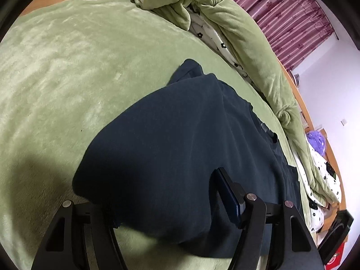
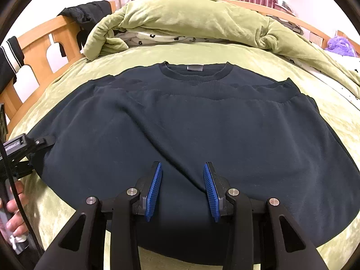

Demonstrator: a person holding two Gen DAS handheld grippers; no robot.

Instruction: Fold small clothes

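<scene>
on the bed (image 2: 292, 63), your left gripper (image 2: 48, 142) pinches the sweatshirt (image 2: 202, 123) edge — right gripper (image 2: 182, 186) open; lift evenly, fold flat.

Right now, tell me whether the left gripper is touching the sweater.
Touching. In the left wrist view the sweater drapes over the left gripper, hiding one finger; the right wrist view shows it at the sweater's edge.
</scene>
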